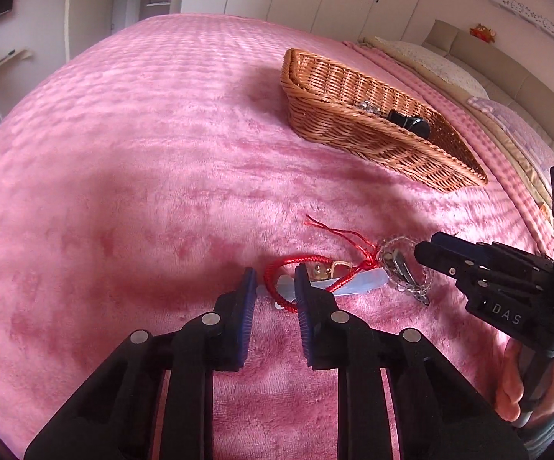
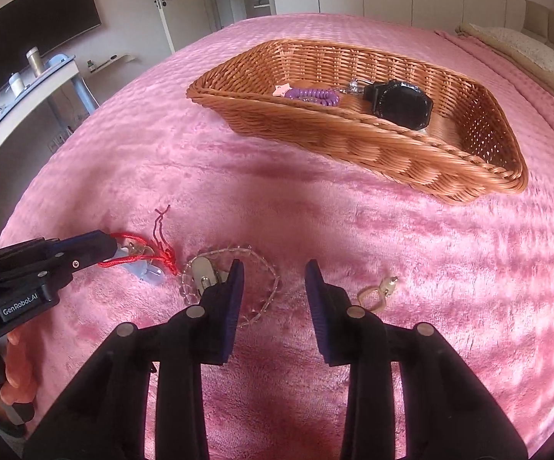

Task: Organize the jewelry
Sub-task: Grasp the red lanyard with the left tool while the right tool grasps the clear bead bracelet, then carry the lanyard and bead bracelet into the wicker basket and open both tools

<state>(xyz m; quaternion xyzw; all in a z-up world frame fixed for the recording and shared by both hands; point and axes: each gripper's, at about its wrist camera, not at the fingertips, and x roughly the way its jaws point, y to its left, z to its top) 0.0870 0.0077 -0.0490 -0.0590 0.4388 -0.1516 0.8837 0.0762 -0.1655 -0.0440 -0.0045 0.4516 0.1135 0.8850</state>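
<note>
A red cord bracelet [image 1: 277, 272] with a gold charm lies on the pink bedspread over a pale blue hair clip [image 1: 357, 281]. My left gripper [image 1: 275, 276] is open, its jaws astride the left loop of the bracelet [image 2: 138, 257]. A clear bead bracelet [image 2: 253, 299] with a silver clasp [image 2: 204, 272] lies just right of it. My right gripper [image 2: 274, 270] is open above the bead bracelet's right side. A gold earring [image 2: 376, 293] lies to its right. The wicker basket [image 2: 353, 145] holds a black watch [image 2: 399, 101] and a purple coil band [image 2: 315, 96].
The pink bedspread [image 1: 142, 153] covers the bed all around. Pillows [image 1: 441, 65] and a headboard are at the far right. A desk [image 2: 31, 88] and wall screen stand off the bed's left side. Closets line the back wall.
</note>
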